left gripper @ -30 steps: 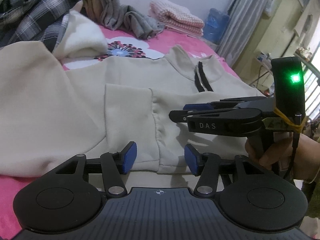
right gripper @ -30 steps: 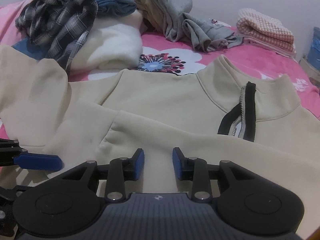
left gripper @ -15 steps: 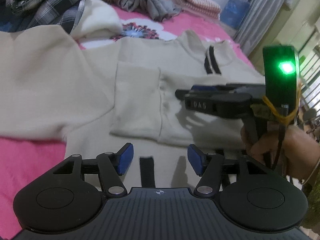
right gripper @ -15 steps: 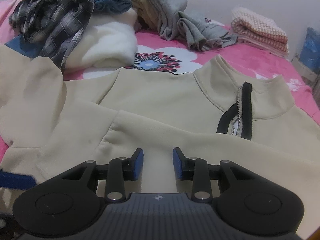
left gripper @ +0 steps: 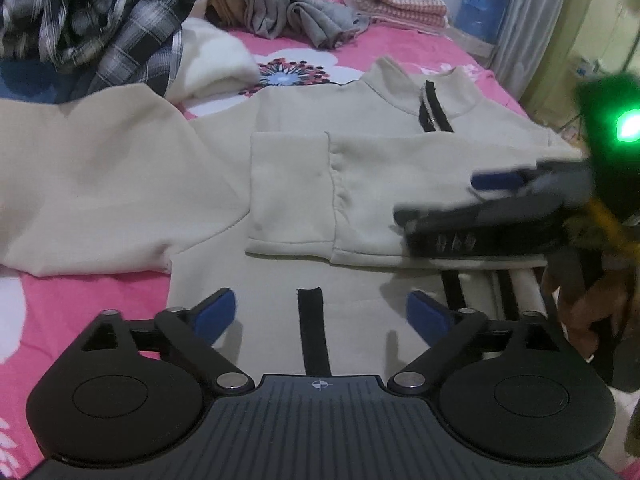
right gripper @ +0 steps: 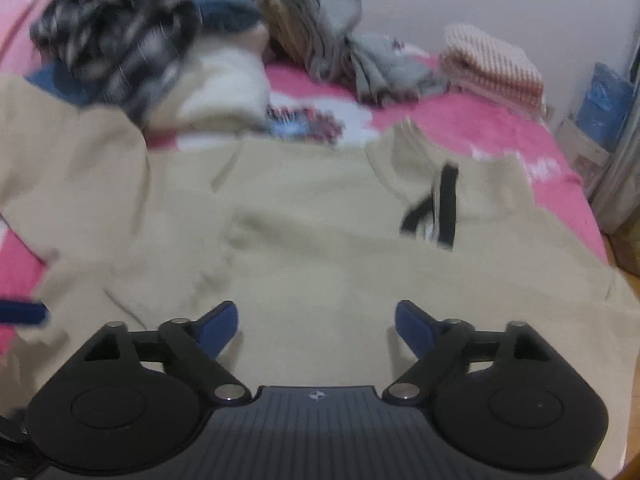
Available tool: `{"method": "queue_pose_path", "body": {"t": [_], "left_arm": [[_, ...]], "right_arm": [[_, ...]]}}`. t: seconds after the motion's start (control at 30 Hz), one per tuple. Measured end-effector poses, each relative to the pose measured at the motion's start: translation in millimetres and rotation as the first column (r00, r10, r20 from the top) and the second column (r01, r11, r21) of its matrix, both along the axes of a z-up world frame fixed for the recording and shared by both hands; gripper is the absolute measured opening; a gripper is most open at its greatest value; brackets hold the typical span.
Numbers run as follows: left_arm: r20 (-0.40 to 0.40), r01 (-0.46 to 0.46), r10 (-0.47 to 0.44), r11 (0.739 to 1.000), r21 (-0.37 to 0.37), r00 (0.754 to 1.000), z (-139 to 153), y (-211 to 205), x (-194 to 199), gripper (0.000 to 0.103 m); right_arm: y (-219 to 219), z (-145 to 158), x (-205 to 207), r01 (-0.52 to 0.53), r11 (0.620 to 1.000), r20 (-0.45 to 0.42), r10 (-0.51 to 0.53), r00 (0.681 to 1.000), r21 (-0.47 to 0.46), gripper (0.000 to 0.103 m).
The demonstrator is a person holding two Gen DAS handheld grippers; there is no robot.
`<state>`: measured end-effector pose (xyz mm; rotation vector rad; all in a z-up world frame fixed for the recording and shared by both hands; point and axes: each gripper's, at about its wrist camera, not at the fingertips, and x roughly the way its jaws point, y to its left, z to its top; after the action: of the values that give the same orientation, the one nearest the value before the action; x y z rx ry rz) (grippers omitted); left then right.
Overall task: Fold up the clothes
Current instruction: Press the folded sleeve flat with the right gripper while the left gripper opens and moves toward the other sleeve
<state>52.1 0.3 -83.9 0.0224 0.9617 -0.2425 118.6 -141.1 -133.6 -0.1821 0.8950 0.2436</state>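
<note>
A cream sweatshirt [left gripper: 304,184] was spread flat on the pink bed [left gripper: 72,304], filling mid-frame, one sleeve folded across its chest. The left gripper [left gripper: 320,314] and right gripper [right gripper: 316,326] were seen above it, fingers opening wide, nothing clamped.

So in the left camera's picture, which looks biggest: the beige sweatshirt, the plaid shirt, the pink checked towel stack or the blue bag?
1. beige sweatshirt
2. plaid shirt
3. pink checked towel stack
4. blue bag
The last two sit far back, so their true sizes are unsure.
</note>
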Motion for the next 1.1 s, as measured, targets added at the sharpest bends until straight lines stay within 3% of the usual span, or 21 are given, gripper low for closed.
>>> {"method": "queue_pose_path", "body": {"t": [0.07, 0.27, 0.6, 0.77, 0.93, 1.1], "left_arm": [[0.011, -0.004, 0.003, 1.000, 0.027, 1.000, 0.6, -1.9, -2.1, 0.099], [0.033, -0.013, 0.010, 0.996, 0.083, 0.999, 1.3, -5.3, -6.1, 0.103], [0.014, -0.050, 0.049, 0.993, 0.111, 0.999, -3.6, -2.9, -5.0, 0.103], [0.000, -0.085, 0.086, 0.990, 0.108, 0.996, -6.5, 5.1, -3.5, 0.103], [0.037, -0.124, 0.121, 0.990, 0.071, 0.992, -2.2, 23.4, -6.4, 0.103], [0.088, -0.190, 0.185, 0.980, 0.051, 0.979, 4.6, 46.4, -4.6, 0.103]], "right_arm": [[-0.9, -16.5, -3.9, -0.002, 1.000, -0.006, 0.002, 1.000, -0.019, 0.103], [-4.6, -21.0, -7.0, 0.006, 1.000, 0.025, -0.006, 1.000, 0.003, 0.103], [-4.9, -22.7, -10.7, 0.010, 1.000, 0.045, -0.011, 0.999, 0.011, 0.103], [-2.6, -14.1, -4.7, 0.010, 1.000, 0.010, -0.010, 1.000, 0.000, 0.103], [6.7, 11.5, -17.5, -0.019, 0.999, 0.110, 0.014, 0.994, 0.046, 0.103], [27.2, 14.3, -18.8, -0.076, 0.994, 0.110, 0.068, 0.992, 0.074, 0.103]]}}
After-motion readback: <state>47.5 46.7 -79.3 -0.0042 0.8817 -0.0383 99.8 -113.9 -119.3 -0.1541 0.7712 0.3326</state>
